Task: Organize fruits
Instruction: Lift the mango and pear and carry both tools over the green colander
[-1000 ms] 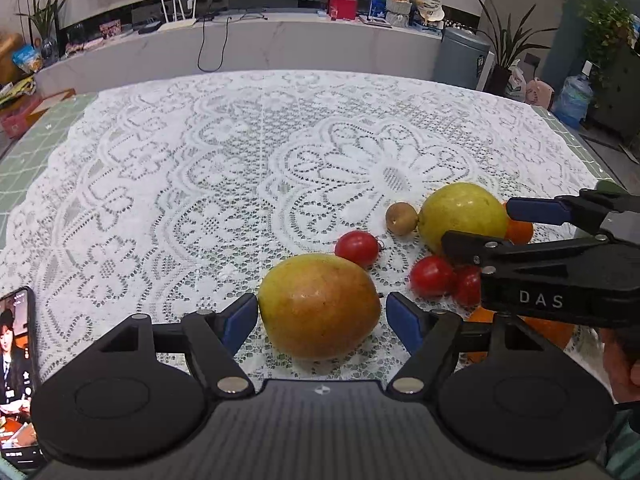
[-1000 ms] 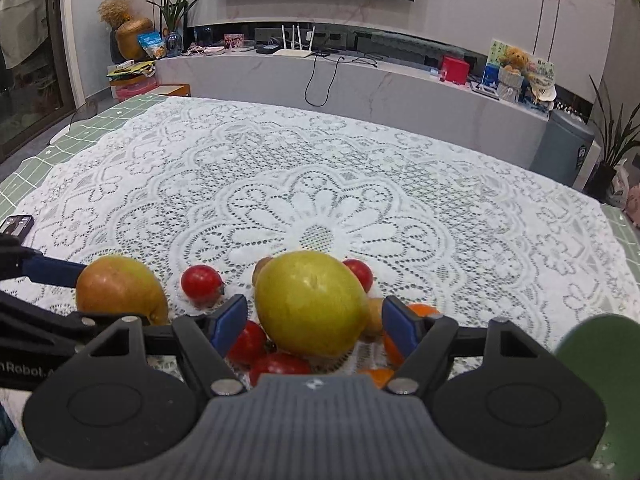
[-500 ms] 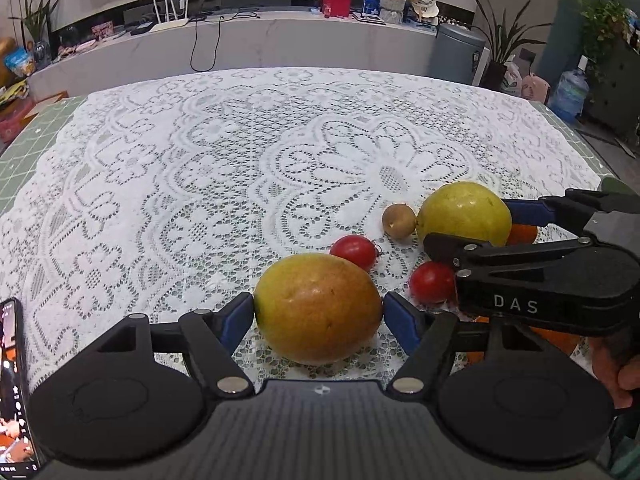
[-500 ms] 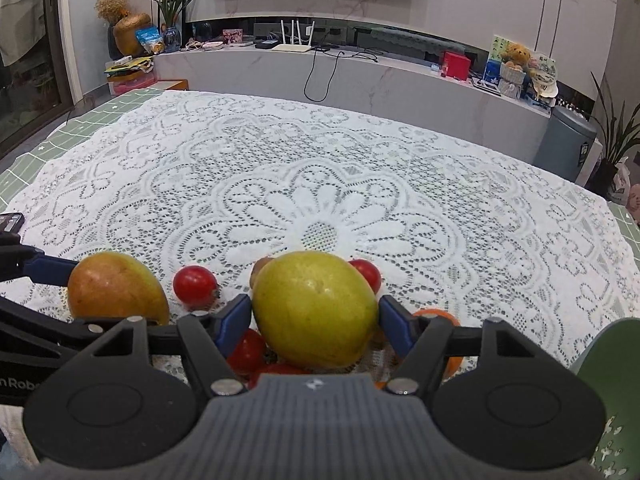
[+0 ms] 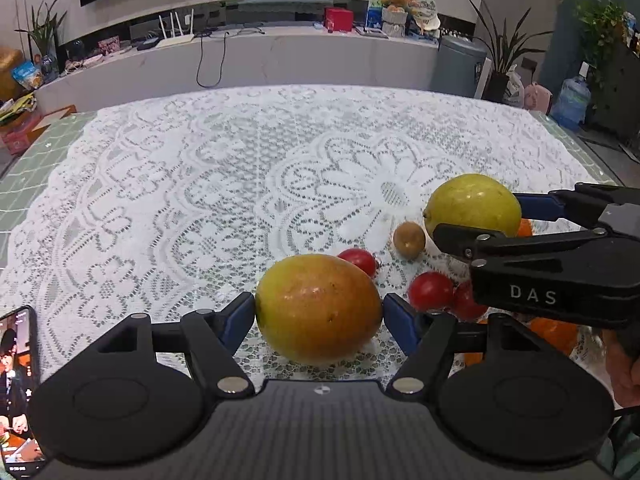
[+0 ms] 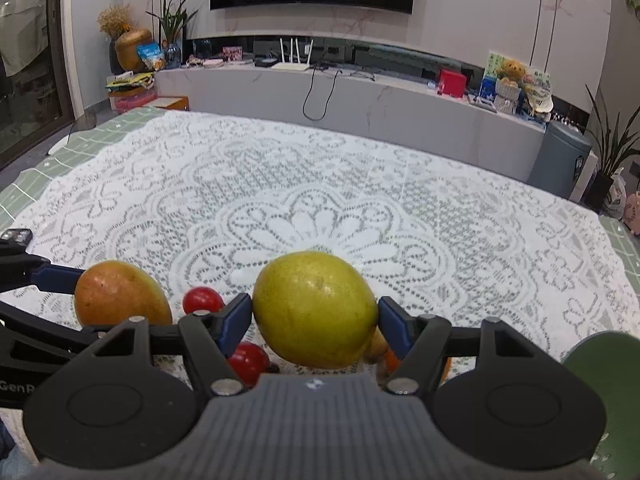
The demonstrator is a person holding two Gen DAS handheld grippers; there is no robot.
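Note:
An orange-yellow mango (image 5: 318, 308) lies on the lace tablecloth (image 5: 240, 200), and my left gripper (image 5: 319, 312) is shut on it, a blue pad against each side. To its right, my right gripper (image 6: 316, 316) is shut on a yellow-green fruit (image 6: 316, 308), also seen from the left wrist as the yellow-green fruit (image 5: 472, 206). Between and below them lie red cherry tomatoes (image 5: 430, 291), a small brown fruit (image 5: 409, 239) and oranges (image 5: 554, 334), partly hidden by the right gripper's body.
A green plate (image 6: 608, 368) shows at the right edge, near the right gripper. A phone (image 5: 16, 380) with a lit screen lies at the table's near left. The far half of the lace cloth bears nothing. A person's hand (image 5: 624, 376) holds the right gripper.
Both grippers' jaws have narrowed until the pads touch their fruits. The gaps beside the mango and the yellow-green fruit are gone. Neither hand has shifted much.

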